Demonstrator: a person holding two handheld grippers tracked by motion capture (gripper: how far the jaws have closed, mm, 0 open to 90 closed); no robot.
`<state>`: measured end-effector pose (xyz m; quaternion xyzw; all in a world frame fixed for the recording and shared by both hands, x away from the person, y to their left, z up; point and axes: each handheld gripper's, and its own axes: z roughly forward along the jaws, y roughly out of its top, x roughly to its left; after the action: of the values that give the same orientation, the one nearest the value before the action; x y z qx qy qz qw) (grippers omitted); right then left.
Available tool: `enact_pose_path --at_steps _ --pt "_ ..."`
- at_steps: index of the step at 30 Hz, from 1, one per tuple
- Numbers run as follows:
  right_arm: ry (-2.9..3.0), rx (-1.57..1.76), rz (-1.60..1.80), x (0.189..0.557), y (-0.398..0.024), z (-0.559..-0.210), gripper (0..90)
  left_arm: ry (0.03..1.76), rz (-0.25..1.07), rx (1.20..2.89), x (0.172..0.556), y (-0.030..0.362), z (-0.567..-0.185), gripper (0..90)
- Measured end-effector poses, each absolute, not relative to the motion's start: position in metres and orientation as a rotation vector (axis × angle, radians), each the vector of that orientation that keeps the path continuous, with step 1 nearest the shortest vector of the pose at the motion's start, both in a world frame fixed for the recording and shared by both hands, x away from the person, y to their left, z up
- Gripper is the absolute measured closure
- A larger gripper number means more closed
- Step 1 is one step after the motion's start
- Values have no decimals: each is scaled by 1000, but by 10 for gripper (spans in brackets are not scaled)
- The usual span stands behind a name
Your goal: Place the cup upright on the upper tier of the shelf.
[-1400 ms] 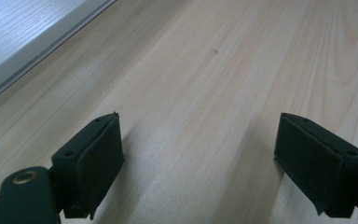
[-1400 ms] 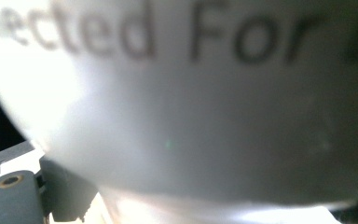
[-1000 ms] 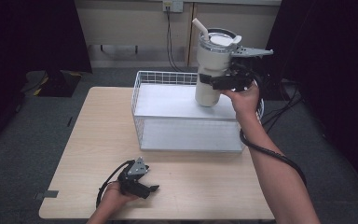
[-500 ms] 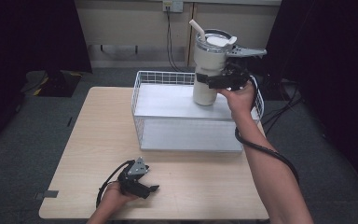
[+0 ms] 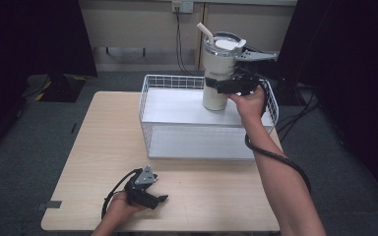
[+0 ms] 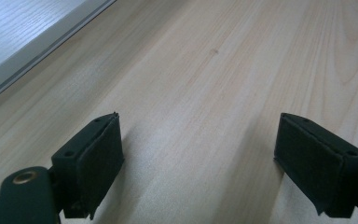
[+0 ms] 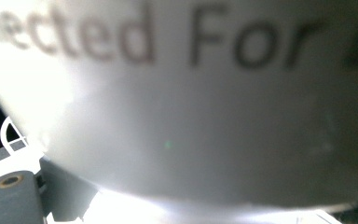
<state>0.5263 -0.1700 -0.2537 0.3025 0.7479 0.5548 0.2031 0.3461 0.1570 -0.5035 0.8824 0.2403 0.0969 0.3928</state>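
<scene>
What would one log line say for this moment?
right gripper: shut on tumbler, above basket | left gripper: open, on table

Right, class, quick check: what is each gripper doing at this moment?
Left gripper: open, holding nothing, low over the table.
Right gripper: closed on the tumbler, above the wire basket.

Light wood table (image 5: 98, 147), grey carpet floor (image 5: 24, 147), beige wall w/ outlet (image 5: 182, 6), dark curtains (image 5: 29, 34)
</scene>
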Motion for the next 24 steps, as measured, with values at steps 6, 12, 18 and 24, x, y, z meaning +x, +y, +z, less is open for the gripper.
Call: enact_pose_path --at_steps 6,12,18,24 --pt "2094 852 1553 526 -168 -258 95 609 247 2240 346 157 -504 147" --pt "2074 862 1566 524 -169 -262 93 609 247 2240 346 157 -504 146" --pt "2079 824 1572 522 -170 -264 90 611 246 2237 346 157 -504 146" --pt "2078 822 1586 523 -171 -266 84 612 246 2237 346 157 -504 146"
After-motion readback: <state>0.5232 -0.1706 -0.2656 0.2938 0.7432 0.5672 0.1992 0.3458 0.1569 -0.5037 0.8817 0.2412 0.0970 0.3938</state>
